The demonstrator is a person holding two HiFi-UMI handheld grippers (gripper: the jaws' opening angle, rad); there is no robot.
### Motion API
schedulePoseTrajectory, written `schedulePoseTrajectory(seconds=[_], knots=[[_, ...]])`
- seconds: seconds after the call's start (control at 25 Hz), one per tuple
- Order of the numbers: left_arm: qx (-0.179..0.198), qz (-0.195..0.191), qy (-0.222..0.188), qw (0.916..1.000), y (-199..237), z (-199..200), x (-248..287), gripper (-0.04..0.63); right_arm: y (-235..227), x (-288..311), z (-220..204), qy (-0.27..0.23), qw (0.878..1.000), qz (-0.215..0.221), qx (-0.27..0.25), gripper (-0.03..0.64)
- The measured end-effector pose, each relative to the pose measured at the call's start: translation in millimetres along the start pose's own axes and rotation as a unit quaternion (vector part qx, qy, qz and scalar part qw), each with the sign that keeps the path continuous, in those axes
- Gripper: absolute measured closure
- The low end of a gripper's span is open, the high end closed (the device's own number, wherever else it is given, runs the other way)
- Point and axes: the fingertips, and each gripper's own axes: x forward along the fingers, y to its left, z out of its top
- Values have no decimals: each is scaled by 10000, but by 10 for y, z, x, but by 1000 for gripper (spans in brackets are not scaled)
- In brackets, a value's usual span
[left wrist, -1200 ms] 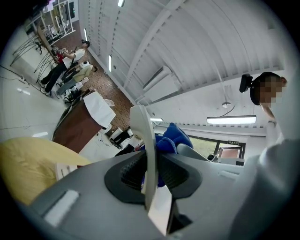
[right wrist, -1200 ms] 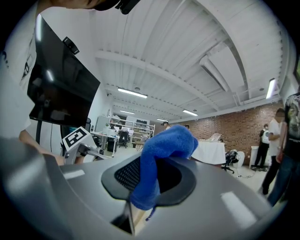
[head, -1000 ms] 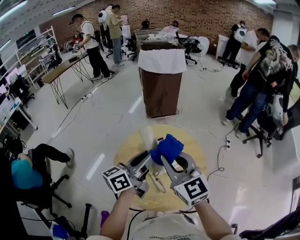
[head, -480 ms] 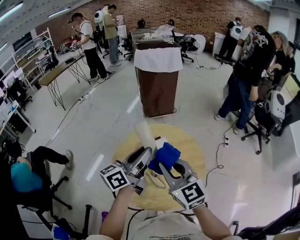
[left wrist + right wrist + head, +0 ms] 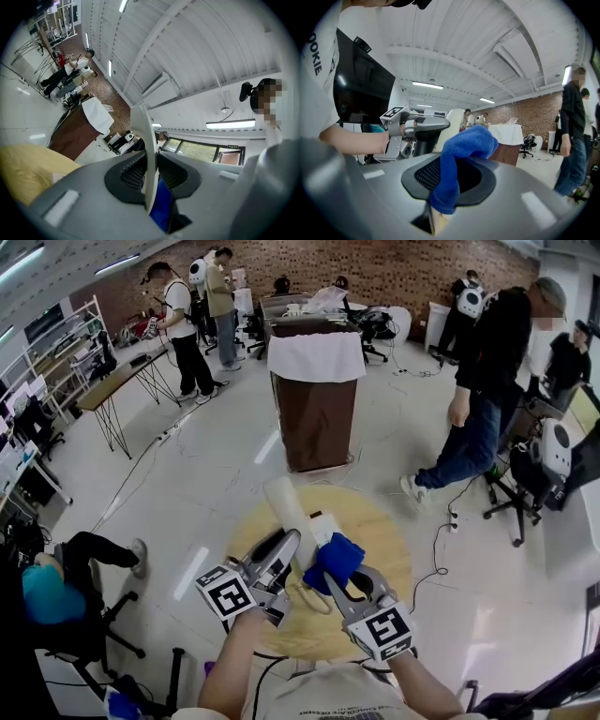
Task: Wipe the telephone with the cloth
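**Handset held pointing outward, cloth alongside it**

Head view: the left gripper (image 5: 287, 549) has its fingers clenched on the near end of a white telephone handset (image 5: 289, 507). The handset's long axis runs away from the person, leaning a little left. Its free end points toward a brown cabinet (image 5: 321, 423) draped with a white sheet (image 5: 323, 360). The handset is carried above the far half of the round wooden tabletop (image 5: 384, 531), with its tip about over the far rim. The right gripper (image 5: 330, 576) grasps a bunched blue cloth (image 5: 337, 554) just to the right of the handset's held end; this view does not show whether they touch. Pale floor (image 5: 216, 474) lies open all round the tabletop as far as the cabinet. A standing person (image 5: 483, 381) is well off to the right and a seated person (image 5: 52, 587) well off to the left.

Left gripper view: the handset (image 5: 144, 140) stands edge-on between the fingers (image 5: 129, 173), which press on both of its faces. It reaches up past them toward the ceiling (image 5: 197, 56). The cloth (image 5: 161, 211) shows close against its right side, low down.

Right gripper view: the fingers (image 5: 423, 176) are clamped on the cloth (image 5: 461, 154), which bulges up over them. Beyond it are the left gripper (image 5: 440, 125) and the handset (image 5: 452, 119), near the cloth's top.
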Motion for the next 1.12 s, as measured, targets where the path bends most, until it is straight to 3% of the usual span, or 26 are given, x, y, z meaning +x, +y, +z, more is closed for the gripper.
schedulePoseTrajectory(seconds=[0.32, 1.12], knots=[[68, -126, 101, 9998, -87, -8, -35, 521, -202, -19, -172, 263, 9993, -265, 42, 546], [106, -362, 635, 9973, -256, -407, -29, 520, -289, 31, 171, -138, 9996, -253, 32, 546]])
